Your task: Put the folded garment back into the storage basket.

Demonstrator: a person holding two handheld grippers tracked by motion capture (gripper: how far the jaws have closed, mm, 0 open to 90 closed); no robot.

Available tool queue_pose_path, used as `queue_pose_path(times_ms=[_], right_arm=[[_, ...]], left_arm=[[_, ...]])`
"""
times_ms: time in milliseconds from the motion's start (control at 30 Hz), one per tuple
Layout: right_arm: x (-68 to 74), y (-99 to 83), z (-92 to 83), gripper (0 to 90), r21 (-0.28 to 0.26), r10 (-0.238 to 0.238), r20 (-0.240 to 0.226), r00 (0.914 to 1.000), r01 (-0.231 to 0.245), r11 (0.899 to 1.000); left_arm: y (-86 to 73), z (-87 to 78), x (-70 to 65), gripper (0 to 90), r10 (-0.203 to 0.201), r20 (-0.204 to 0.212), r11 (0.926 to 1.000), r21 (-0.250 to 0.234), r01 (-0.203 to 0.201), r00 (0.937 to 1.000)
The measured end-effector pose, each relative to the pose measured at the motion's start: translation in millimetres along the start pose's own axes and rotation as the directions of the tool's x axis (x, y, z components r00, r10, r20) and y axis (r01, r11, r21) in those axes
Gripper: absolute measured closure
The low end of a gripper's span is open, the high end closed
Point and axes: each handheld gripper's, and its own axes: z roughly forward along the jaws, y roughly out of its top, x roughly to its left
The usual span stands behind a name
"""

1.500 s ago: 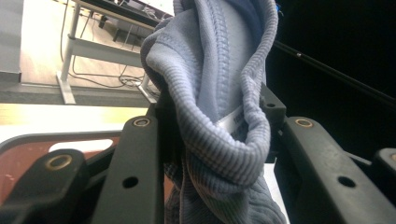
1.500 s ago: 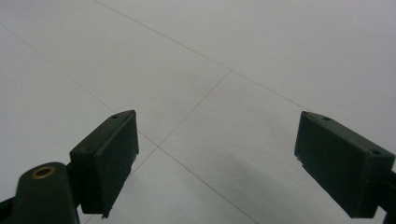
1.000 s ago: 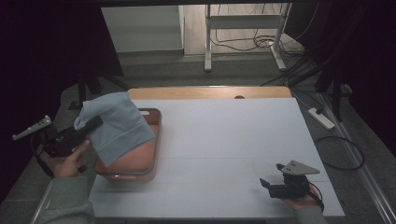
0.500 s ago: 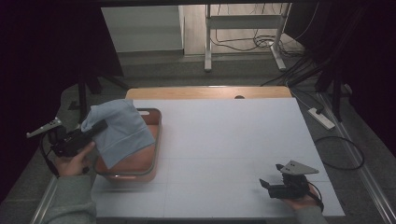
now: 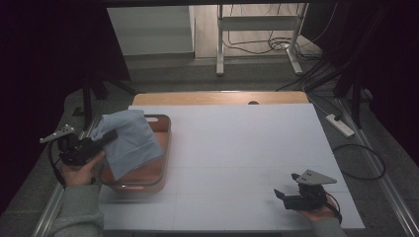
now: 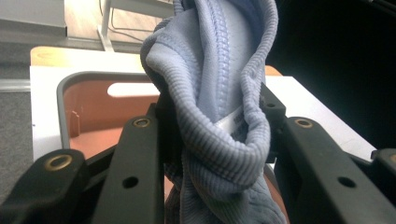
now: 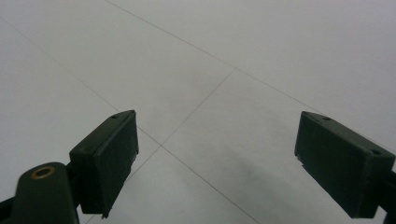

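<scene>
A pale blue ribbed cloth (image 5: pixel 129 140) hangs over an orange-brown tray (image 5: pixel 166 148) at the table's left side. My left gripper (image 5: pixel 109 137) is shut on a bunched fold of that cloth (image 6: pixel 219 116), and the fabric drapes down into the tray (image 6: pixel 88 112). At the table's front right, my right gripper (image 5: pixel 280 194) rests low over the white surface. Its jaws stand wide open with nothing between them (image 7: pixel 215 158).
The white table top (image 5: pixel 247 148) stretches between the two hands, with a wooden strip (image 5: pixel 217 98) along its far edge. A metal stand (image 5: pixel 257 34) and cables lie on the floor beyond. A power strip (image 5: pixel 340 124) sits off the table's right side.
My left gripper has sunk a little with the cloth, so the fabric now hangs lower into the tray. The right gripper has stayed where it was.
</scene>
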Motion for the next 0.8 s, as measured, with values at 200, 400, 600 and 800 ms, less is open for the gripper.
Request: queue_pose_path(times_ms=[200, 400, 600, 800], right_arm=[[0.3, 0.1, -0.2, 14.0, 0.002, -0.002, 0.002, 1.0, 0.002, 1.0], [0.2, 0.0, -0.2, 14.1, 0.001, 0.0, 0.001, 1.0, 0.0, 1.0], [0.2, 0.1, -0.1, 14.1, 0.003, -0.002, 0.001, 1.0, 0.002, 1.0], [0.8, 0.3, 0.4, 14.1, 0.006, -0.003, 0.001, 1.0, 0.003, 1.0]], left_arm=[[-2.0, 10.6, -1.2, 62.5, 0.013, 0.002, 0.9987, 0.048, -0.013, 0.9999], [-4.7, 19.8, 0.5, 62.5, 0.011, 0.004, 0.9945, 0.104, -0.012, 0.9999], [-6.8, 27.3, 3.9, 62.4, -0.013, 0.019, 0.9894, 0.145, 0.011, 0.9997], [-10.1, 41.4, 3.2, 61.9, -0.007, -0.021, 0.9778, 0.209, 0.011, 0.9998]])
